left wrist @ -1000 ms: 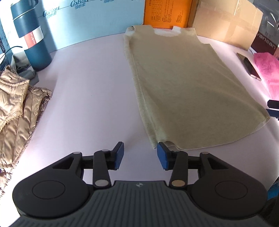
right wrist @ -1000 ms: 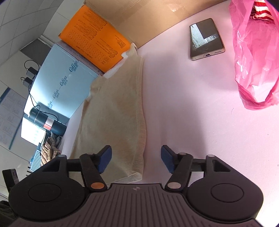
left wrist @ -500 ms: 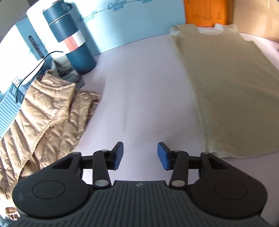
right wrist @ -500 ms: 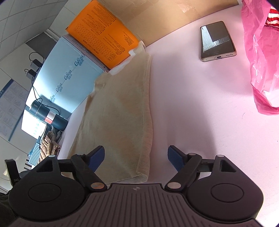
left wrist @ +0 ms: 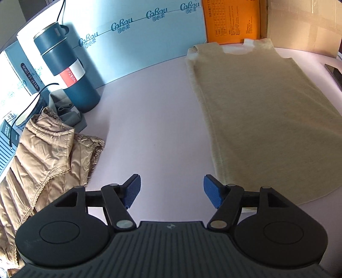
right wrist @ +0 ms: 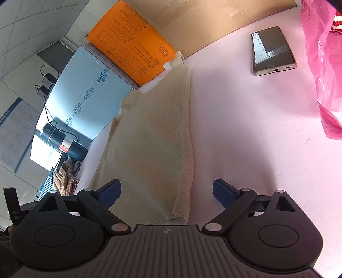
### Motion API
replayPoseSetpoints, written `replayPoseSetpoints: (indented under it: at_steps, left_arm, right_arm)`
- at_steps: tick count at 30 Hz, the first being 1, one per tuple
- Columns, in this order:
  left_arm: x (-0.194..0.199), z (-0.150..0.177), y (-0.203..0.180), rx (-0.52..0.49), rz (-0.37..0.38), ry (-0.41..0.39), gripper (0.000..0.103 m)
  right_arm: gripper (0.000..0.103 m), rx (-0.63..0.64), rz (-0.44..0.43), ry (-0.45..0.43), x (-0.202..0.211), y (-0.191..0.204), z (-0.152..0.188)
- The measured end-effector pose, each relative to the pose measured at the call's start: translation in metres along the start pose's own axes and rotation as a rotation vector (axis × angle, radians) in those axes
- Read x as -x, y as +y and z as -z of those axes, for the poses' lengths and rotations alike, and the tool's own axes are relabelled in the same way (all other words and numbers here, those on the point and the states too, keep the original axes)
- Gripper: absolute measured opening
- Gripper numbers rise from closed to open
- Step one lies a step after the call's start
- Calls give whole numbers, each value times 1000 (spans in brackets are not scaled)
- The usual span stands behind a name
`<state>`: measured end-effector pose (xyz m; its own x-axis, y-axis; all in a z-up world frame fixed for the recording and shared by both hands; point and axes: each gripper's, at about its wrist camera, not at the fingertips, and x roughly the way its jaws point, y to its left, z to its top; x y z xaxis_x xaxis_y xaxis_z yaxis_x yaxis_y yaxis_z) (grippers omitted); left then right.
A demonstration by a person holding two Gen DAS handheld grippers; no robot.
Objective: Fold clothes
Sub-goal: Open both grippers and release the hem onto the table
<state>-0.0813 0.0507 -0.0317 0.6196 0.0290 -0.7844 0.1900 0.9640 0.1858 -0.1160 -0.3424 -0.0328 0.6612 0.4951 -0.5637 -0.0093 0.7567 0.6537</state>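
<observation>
a beige sleeveless top (left wrist: pixel 263 111) lies flat on the pale pink worktop (left wrist: pixel 149 119), its neckline toward the back against an orange box (left wrist: pixel 232 20) and its hem toward the camera. the left claw (left wrist: pixel 172 190) hangs with its jaws spread wide and nothing between them, over bare worktop just left of the top's near left corner; its right blue pad (left wrist: pixel 210 193) sits close by the hem edge, though whether it touches the cloth is hard to tell from this angle. a quilted tan jacket (left wrist: pixel 44 154) is heaped at the left, near a dark blue flask (left wrist: pixel 68 68) that stands upright in front of a light blue box (left wrist: pixel 139 32).

in the right wrist view the right claw (right wrist: pixel 166 192) is also spread wide and holds nothing, straddling the top's (right wrist: pixel 154 136) near right corner, with its left pad over the cloth and its right pad over the worktop (right wrist: pixel 245 119). a phone (right wrist: pixel 272 50) lies face up well to the right, next to a pink plastic bag (right wrist: pixel 325 64).
</observation>
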Motion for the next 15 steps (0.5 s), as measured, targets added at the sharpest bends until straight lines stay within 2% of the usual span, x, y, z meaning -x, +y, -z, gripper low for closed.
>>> replayPoseSetpoints:
  at_steps: [6,10,15]
  left_arm:
    - [-3,-4,-7,70,134,-14,75]
    - [-12,-1,-20,51,165,22,76]
    - [-23,5,-22,100,208,90,76]
  right_arm:
    - [102,71,-17,18,-4,4,2]
    - [103,147,3,30,-8,12,5]
    - [103,164,13,36,-10,14,6]
